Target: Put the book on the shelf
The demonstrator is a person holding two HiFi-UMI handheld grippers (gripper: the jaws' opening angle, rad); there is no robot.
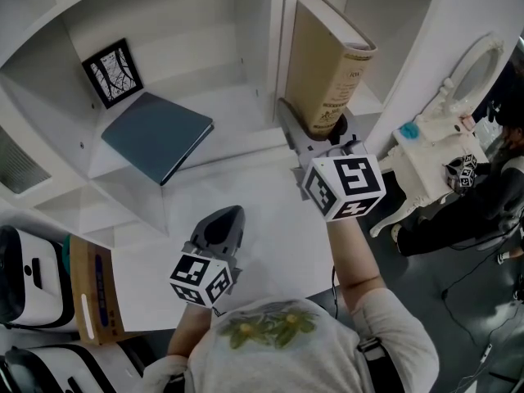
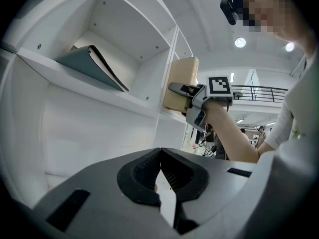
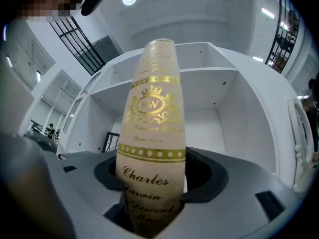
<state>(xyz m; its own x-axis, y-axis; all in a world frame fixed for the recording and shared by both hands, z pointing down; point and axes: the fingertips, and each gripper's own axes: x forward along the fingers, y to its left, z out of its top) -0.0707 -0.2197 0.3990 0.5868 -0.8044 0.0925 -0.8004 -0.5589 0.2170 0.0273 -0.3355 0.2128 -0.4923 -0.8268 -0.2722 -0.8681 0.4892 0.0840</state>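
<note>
A thick tan book [image 1: 327,56] with gold lettering on its spine [image 3: 154,128] stands upright in the right compartment of the white shelf [image 1: 246,109]. My right gripper [image 1: 315,142] is at the book's lower end, with the spine between the jaws [image 3: 152,183]. A gap shows beside the book on the right jaw's side, so the jaws stand open around it. My left gripper [image 1: 219,228] hangs lower and to the left over the white surface. It is shut and empty [image 2: 159,168]. The left gripper view shows the right gripper [image 2: 199,101] at the book [image 2: 180,83].
A teal book [image 1: 155,133] lies flat in the left compartment, in front of a small black-framed picture [image 1: 112,72]. An ornate white mirror stand [image 1: 442,137] and a person in black [image 1: 491,195] are at the right. A cardboard box [image 1: 90,289] sits at the lower left.
</note>
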